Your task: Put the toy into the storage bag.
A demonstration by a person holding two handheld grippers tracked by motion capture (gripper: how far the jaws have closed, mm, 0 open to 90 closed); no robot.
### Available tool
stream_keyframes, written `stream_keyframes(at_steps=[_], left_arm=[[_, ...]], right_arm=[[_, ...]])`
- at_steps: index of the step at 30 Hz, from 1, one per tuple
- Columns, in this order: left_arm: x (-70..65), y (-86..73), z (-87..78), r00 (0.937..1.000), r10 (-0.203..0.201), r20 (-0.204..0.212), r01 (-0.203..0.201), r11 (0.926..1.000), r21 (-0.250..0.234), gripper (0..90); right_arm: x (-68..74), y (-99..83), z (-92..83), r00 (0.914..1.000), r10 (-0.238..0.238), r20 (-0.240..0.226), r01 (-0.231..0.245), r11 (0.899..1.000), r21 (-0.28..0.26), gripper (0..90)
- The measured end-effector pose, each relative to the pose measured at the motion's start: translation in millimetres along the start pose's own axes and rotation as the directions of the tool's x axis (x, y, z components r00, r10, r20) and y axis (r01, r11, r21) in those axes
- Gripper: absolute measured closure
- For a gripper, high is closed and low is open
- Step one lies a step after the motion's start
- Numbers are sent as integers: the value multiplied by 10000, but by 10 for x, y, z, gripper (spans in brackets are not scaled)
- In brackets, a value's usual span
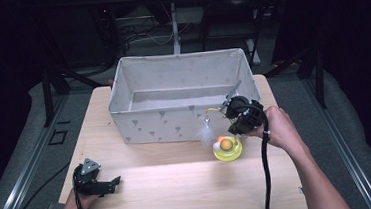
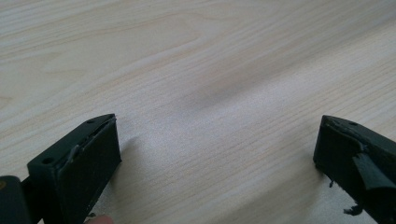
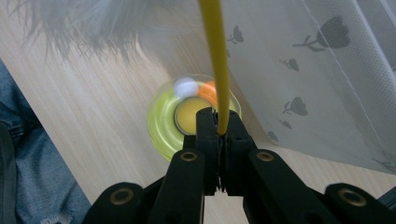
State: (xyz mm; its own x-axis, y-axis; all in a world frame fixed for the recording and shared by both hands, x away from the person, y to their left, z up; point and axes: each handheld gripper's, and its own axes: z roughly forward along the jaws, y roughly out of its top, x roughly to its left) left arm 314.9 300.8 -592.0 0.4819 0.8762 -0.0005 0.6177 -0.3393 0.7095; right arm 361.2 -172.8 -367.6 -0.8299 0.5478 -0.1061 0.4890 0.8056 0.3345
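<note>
A yellow-green round toy base (image 1: 227, 149) (image 3: 163, 122) with an orange middle and small white and orange balls lies on the wooden table (image 1: 180, 185) just in front of the fabric bin. A thin yellow wand (image 3: 215, 60) (image 1: 213, 111) rises from it and carries a white feather (image 1: 206, 132) (image 3: 93, 23). My right gripper (image 1: 236, 123) (image 3: 218, 122) hangs over the base, shut on the yellow wand. My left gripper (image 1: 110, 184) (image 2: 217, 154) rests low at the table's near left, open, with bare wood between its fingers.
A large white fabric bin (image 1: 179, 116) with a grey flower print stands at the table's back middle; its printed wall (image 3: 317, 79) is close on the right of my right gripper. Blue denim (image 3: 28, 158) shows beyond the table edge. Bare wood spans the table's front.
</note>
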Motion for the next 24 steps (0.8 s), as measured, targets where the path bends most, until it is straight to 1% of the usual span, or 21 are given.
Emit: stream_keyframes(at_steps=[1, 3, 4, 13, 21, 24], left_arm=[[0, 0, 0, 10000, 0, -1, 0, 10000, -1, 4], [0, 0, 0, 10000, 1, -7, -1, 10000, 1, 5], [0, 0, 0, 10000, 0, -7, 0, 10000, 1, 5], [0, 0, 0, 10000, 0, -1, 0, 10000, 1, 5], [1, 0, 0, 10000, 3, -3, -3, 10000, -3, 5], [0, 0, 0, 10000, 2, -4, -2, 10000, -5, 5]], right_arm=[[1, 3, -4, 10000, 38, -87, -38, 10000, -66, 882], [1, 20, -37, 10000, 2, -38, -3, 9999, -110, 882], [0, 28, -50, 10000, -13, -96, 12, 9999, -130, 882], [-21, 93, -170, 9999, -88, 48, 89, 9998, -163, 882], [-28, 127, -252, 10000, -67, 30, 68, 9997, -253, 882], [-36, 138, -296, 9999, -108, 87, 110, 9997, -235, 883]])
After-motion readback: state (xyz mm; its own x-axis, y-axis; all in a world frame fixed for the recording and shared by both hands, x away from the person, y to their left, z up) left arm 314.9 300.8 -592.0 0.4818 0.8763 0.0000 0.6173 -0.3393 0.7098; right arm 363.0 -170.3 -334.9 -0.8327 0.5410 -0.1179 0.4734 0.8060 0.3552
